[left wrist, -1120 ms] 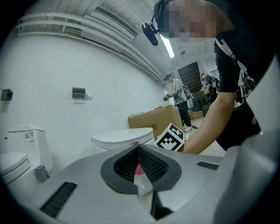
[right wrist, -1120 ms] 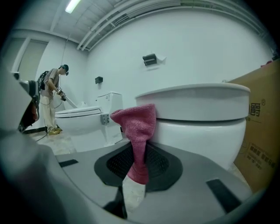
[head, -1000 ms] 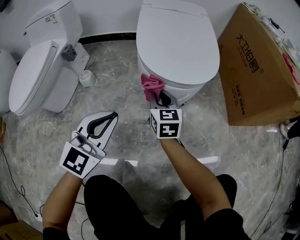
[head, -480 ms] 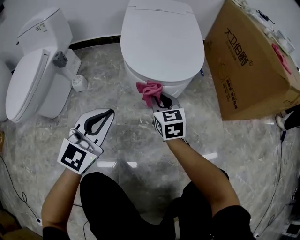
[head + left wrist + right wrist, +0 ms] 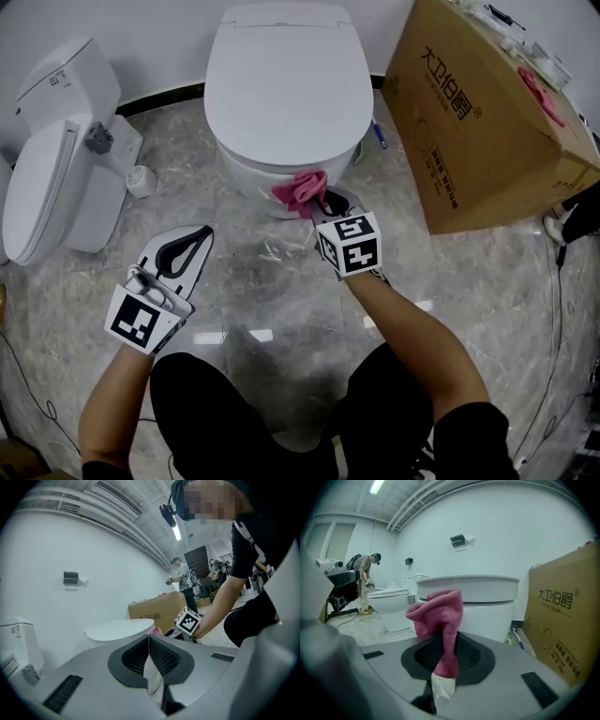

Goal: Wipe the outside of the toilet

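Observation:
A white toilet [image 5: 281, 84] with its lid down stands at the top middle of the head view; it fills the middle of the right gripper view as the toilet [image 5: 483, 602]. My right gripper [image 5: 323, 204] is shut on a pink cloth [image 5: 300, 189], which sits against the bowl's front lower wall. In the right gripper view the pink cloth [image 5: 440, 620] sticks up between the jaws of the right gripper [image 5: 445, 656]. My left gripper [image 5: 192, 239] hovers over the floor to the left, shut with nothing in it; in its own view the left gripper [image 5: 149, 656] has its pads pressed together.
A second white toilet [image 5: 56, 159] stands at the left, with a small white roll [image 5: 141, 180] beside it. A large cardboard box [image 5: 478, 122] stands right of the toilet, a pink rag [image 5: 536, 92] on top. A blue-handled tool [image 5: 379, 134] lies between them. Marble floor [image 5: 272, 281] runs below.
The view has shifted: the toilet now sits further left and higher. My right gripper with the pink cloth has moved right along the bowl's front. The left gripper has stayed shut.

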### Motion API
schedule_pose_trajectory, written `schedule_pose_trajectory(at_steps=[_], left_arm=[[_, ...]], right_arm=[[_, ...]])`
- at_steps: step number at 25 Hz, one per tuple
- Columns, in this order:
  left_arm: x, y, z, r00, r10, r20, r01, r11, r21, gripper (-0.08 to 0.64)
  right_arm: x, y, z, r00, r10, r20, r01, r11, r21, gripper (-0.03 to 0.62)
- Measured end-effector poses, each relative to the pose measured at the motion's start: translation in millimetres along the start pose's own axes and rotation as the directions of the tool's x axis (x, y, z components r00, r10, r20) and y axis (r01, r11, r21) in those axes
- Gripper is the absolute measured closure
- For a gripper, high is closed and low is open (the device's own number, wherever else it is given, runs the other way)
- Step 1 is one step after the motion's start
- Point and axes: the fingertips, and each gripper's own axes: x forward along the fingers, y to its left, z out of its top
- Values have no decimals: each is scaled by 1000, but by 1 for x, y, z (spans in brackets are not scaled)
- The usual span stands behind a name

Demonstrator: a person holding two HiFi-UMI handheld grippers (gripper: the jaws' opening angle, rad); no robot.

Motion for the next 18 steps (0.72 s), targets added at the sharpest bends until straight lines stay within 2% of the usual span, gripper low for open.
schedule_pose_trajectory(at_steps=[3,6,10,11,14,15,18], left_arm=[[2,-5,1,1000,-7,-22,7,1000,17,543],[3,-5,1,999,-1,-34,2,1000,25,543],[8,-10,-5,998,-7,-59,9,999,30,543],[9,-12,-7,997,-13,-70,16,999,37,543],[11,-20,-11,995,-22,-97,27,998,54,543],[10,-22,-10,995,-21,-102,27,998,54,543],[8,-26,-9,994,-27,-108,34,997,63,543]], right_arm=[[-4,-21,-5,1000,-7,1,7,1000,26,509],[-6,-44,-7,1000,-21,6,21,1000,14,509],[-5,-96,-6,995,-99,25,95,988,119,514],[-3,-108,-4,994,-107,20,104,989,109,514],[7,-128,2,993,-120,-12,119,992,-32,515],[10,-136,4,991,-130,-19,129,991,-45,515],[19,-160,10,985,-170,-22,170,986,0,515]])
